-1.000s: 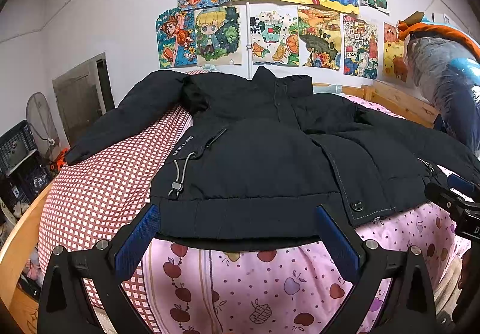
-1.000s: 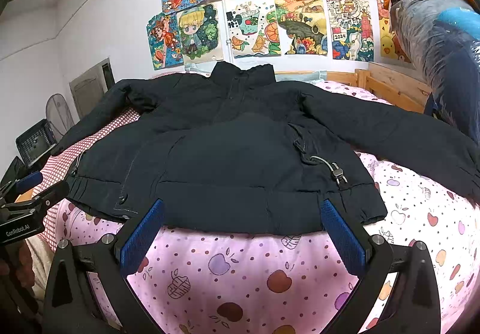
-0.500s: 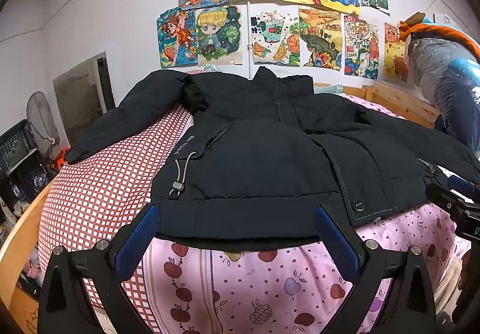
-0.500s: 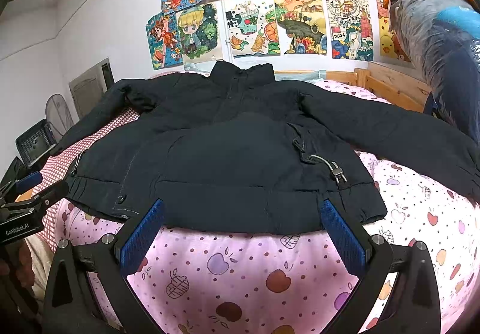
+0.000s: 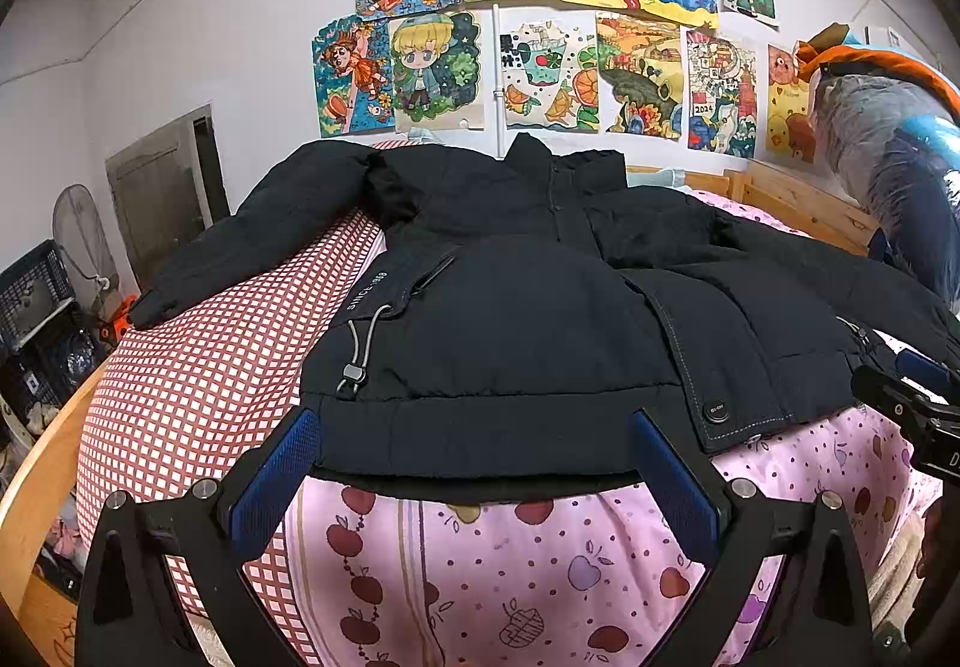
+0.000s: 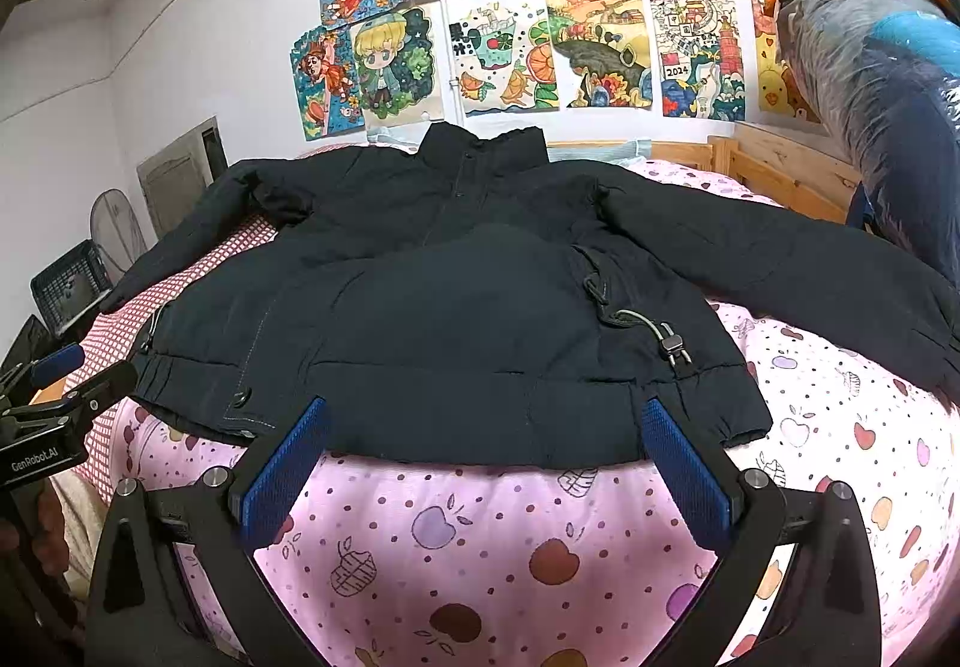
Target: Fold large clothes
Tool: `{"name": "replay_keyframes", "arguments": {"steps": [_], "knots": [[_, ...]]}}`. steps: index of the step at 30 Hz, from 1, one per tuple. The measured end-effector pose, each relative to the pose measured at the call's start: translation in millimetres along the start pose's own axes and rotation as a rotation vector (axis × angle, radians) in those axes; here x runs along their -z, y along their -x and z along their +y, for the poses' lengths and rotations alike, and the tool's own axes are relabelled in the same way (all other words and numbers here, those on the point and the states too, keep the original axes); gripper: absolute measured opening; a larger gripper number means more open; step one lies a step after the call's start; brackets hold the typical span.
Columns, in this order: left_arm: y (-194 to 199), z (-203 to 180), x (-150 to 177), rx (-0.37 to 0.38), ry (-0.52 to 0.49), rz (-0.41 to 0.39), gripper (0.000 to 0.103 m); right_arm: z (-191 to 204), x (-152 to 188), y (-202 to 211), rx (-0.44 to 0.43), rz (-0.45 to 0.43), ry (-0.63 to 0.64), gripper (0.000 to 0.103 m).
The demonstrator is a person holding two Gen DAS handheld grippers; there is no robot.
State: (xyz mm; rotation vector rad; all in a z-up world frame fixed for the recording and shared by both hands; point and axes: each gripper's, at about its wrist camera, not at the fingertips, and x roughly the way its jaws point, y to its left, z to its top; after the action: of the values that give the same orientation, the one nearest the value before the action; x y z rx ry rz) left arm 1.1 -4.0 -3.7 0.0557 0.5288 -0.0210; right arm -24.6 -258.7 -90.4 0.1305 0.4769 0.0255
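Jacket [image 5: 516, 331]: black, padded, front up, spread flat on the bed, hem towards both cameras, collar towards the wall.
Sleeves: left-hand one [image 5: 240, 241] stretched over the red checked cover [image 5: 204, 379]; the other [image 6: 780, 271] stretched across the pink quilt [image 6: 480, 535].
Hem: just beyond the tips of both claws, not pinched by either.
Left gripper [image 5: 474, 463]: blue pads wide apart, empty, poised low over the pink quilt at the hem.
Right gripper [image 6: 486, 451]: blue pads likewise spread, nothing between them, at the hem further along.
Crate [image 5: 33, 295]: dark, slatted, on the floor left of the bed; contents too dim to make out, perhaps nothing at all.
Plastic bag [image 6: 876, 85]: clear, at the right edge, wrapped round blue and orange bundled fabric.
Left view only: white lettering down the jacket's side seam [image 5: 367, 290], snap button [image 5: 717, 411] on the front flap, drawcord toggle [image 5: 354, 372] on the near left.
Right view only: whole length of the far sleeve, second cord with its clip [image 6: 669, 340], label on the other gripper's body at the left edge.
Wall: coloured drawings [image 5: 540, 25] taped in rows above the collar.
Bed frame [image 6: 774, 169]: pale wood, showing behind the quilt.
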Motion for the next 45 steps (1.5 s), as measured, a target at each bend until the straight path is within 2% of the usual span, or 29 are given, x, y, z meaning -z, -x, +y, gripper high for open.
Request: {"name": "replay_keyframes", "arguments": {"steps": [45], "knots": [[-0.7,1.1,2.5,-0.004,-0.009,-0.002,0.103,-2.1,-0.4,1.9,-0.001,0.0,-0.009,0.102]]}}
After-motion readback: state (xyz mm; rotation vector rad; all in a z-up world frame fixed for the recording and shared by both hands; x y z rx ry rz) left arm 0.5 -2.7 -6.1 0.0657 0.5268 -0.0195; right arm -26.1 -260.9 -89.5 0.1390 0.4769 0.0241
